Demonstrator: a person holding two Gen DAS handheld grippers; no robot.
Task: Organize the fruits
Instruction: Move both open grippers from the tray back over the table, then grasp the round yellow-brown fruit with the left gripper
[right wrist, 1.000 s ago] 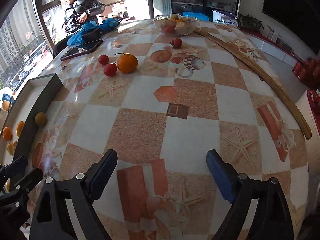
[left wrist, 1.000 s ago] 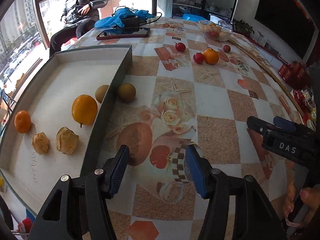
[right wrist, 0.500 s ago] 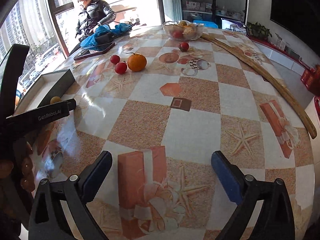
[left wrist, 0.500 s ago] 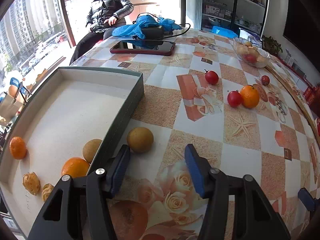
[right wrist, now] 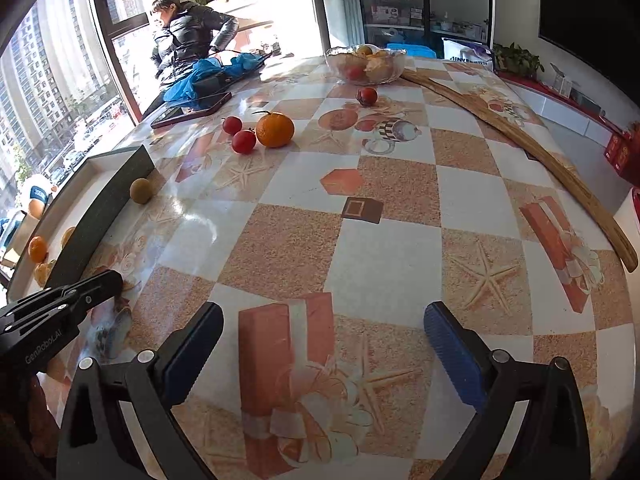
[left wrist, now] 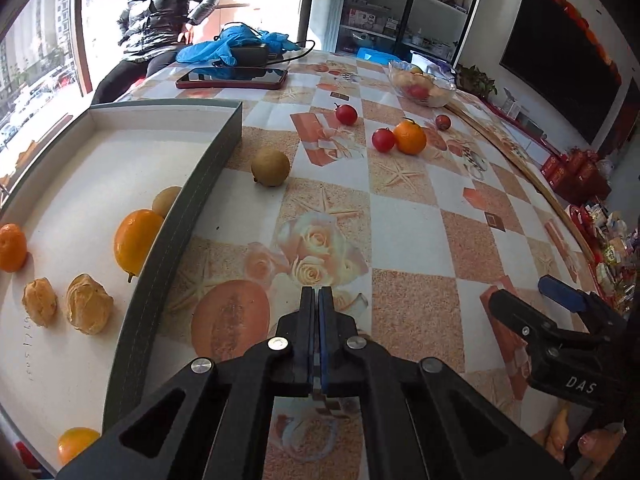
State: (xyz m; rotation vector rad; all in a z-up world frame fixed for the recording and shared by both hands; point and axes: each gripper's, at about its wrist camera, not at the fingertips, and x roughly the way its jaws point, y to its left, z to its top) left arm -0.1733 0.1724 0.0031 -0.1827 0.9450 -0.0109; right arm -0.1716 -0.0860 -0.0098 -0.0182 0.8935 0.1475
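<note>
L to R: shallow grey-walled white tray (left wrist: pixel 200 184) on the patterned counter (left wrist: pixel 412 216) w/ oranges, two wrinkled tan fruits (left wrist: pixel 86 304) and a brown round fruit inside. Another brown round fruit (left wrist: pixel 270 167) sits on counter just beside tray wall. Left claw (left wrist: pixel 314 300) fully closed, jaws just snapped together, nothing btwn them. Further R: two red tomatoes (left wrist: pixel 383 139) next to an orange (left wrist: pixel 409 136). Right claw (right wrist: pixel 320 340) spread wide, empty, above counter.

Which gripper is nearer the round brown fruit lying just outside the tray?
Left. The left gripper, shut and empty, sits just short of the brown fruit, beside the tray. The right gripper, open, is farther off to the fruit's right.
</note>
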